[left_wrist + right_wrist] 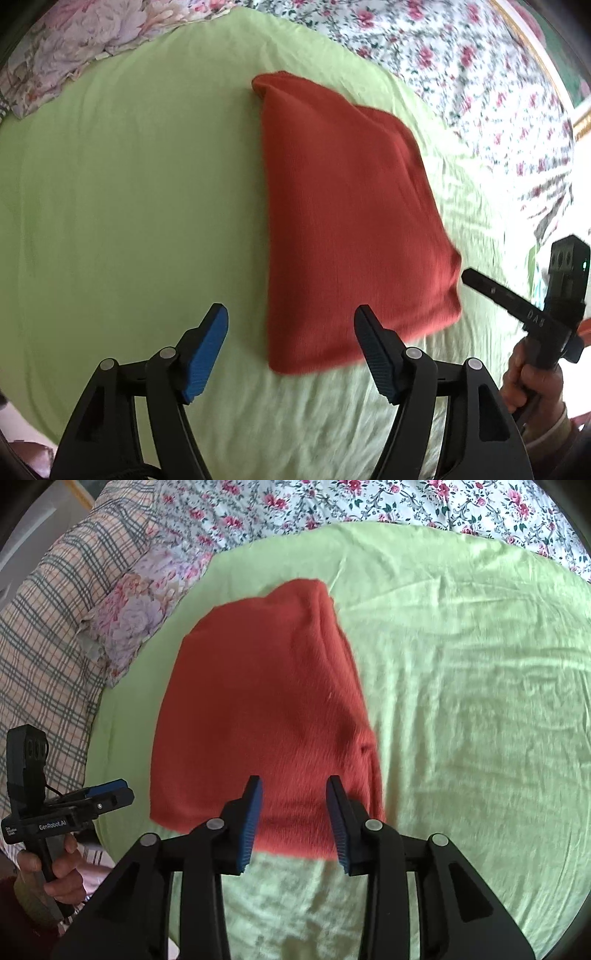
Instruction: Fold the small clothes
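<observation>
While your left gripper [291,323] hangs over the green sheet [129,192], its blue pads [207,354] stand wide apart and hold nothing. Red garment [351,221]: folded, flat on the sheet, its near edge between and just beyond the fingertips, untouched. Floral bedding [461,62]: beyond the sheet. Your right hand [532,376] shows at the frame's right edge.

Right wrist view: your right gripper [294,788] stands partly open, empty, above the garment's [258,701] near edge. Plaid pillow [48,627] and floral pillow [136,620]: left of the sheet [480,701]. Your left hand [55,871] grips its tool at lower left.
</observation>
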`<move>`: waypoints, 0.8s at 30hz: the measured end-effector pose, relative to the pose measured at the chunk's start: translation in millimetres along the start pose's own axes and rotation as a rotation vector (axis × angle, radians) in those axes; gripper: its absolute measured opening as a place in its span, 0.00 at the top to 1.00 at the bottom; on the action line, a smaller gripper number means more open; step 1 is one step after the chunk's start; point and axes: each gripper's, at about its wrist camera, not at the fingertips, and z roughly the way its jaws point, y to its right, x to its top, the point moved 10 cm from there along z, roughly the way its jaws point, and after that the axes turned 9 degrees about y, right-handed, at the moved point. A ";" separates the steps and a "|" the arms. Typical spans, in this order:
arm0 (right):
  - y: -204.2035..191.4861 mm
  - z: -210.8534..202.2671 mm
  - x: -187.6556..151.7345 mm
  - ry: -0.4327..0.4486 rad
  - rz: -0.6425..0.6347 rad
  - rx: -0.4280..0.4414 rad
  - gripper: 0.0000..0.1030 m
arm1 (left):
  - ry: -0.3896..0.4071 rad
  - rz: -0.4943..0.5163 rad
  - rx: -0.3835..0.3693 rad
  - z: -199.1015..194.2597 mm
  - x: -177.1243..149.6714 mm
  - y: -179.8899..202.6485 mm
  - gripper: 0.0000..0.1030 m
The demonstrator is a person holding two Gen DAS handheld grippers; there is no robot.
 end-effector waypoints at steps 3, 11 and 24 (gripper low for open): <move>6.7 9.0 13.6 0.005 0.027 0.013 0.63 | -0.003 -0.026 -0.024 19.7 21.3 3.2 0.30; -1.8 36.7 33.3 -0.008 0.012 0.093 0.60 | 0.000 -0.143 -0.051 93.0 112.2 -6.5 0.29; 11.5 69.3 49.3 -0.035 -0.015 0.104 0.60 | 0.133 -0.050 0.114 128.8 218.1 -22.4 0.86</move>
